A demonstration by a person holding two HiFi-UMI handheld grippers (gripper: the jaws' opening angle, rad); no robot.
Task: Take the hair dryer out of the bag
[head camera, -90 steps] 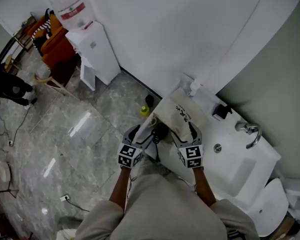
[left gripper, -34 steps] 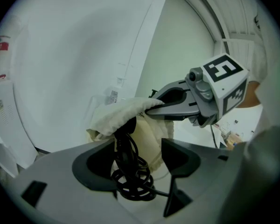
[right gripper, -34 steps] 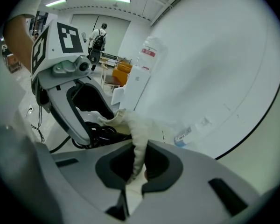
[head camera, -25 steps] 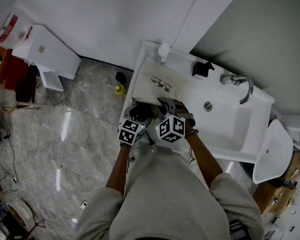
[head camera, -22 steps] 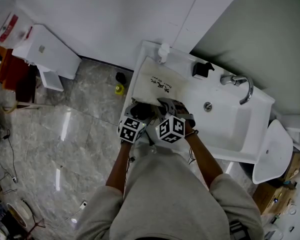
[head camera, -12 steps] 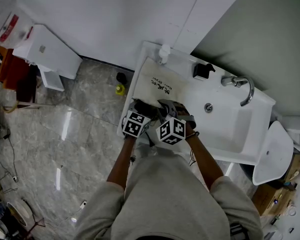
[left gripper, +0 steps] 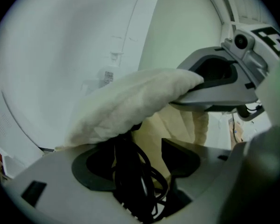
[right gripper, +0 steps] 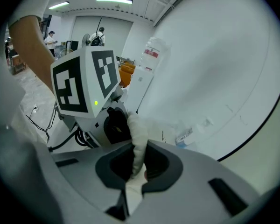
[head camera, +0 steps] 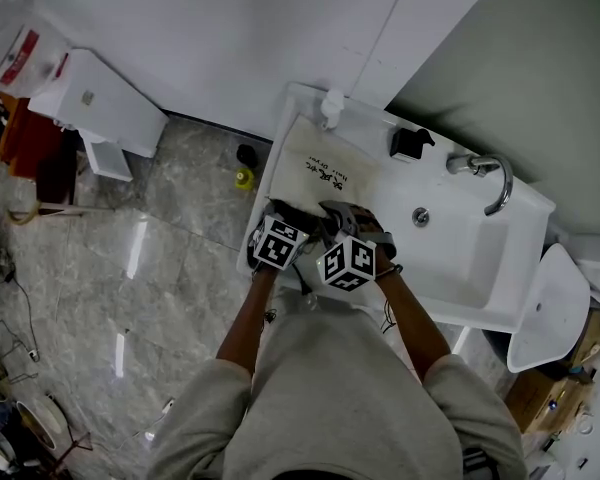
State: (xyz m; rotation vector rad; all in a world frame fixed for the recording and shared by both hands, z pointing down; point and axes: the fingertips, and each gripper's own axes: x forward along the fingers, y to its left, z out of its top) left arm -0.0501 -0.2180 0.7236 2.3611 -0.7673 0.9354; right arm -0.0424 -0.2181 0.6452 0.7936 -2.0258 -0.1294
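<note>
Along the white counter (head camera: 370, 133), at 9 o'clock of the sink basin (head camera: 460, 258), lies a cream cloth bag (head camera: 315, 173) with dark print on it, its mouth turned to 6 o'clock, toward the person. Both claws meet at that mouth. The right claw (right gripper: 136, 164) is all but closed and pinches a fold of the bag's rim, and the cloth rises out of the jaws as a narrow pale ridge. In the left gripper view this claw comes in from 2 o'clock and holds the rim lifted, so the cloth arches over the opening. The left claw (left gripper: 140, 171) sits under that arch, at 9 o'clock of the right one in the head view, with its jaws apart. A coiled black cord (left gripper: 130, 181) lies between them, close to the 9 o'clock jaw, and the other jaw stands clear of it. The cord runs up into the shadow under the cloth. The hair dryer itself is hidden by the bag, and only this cord shows. A white bottle (head camera: 331, 106) stands on the counter at 12 o'clock of the bag. A small black object (head camera: 408, 145) and the curved faucet (head camera: 485, 173) are at 2 o'clock of the claws. On the grey marble floor (head camera: 160, 268), at 9 o'clock of the bag, is a small yellow thing (head camera: 243, 178)
</note>
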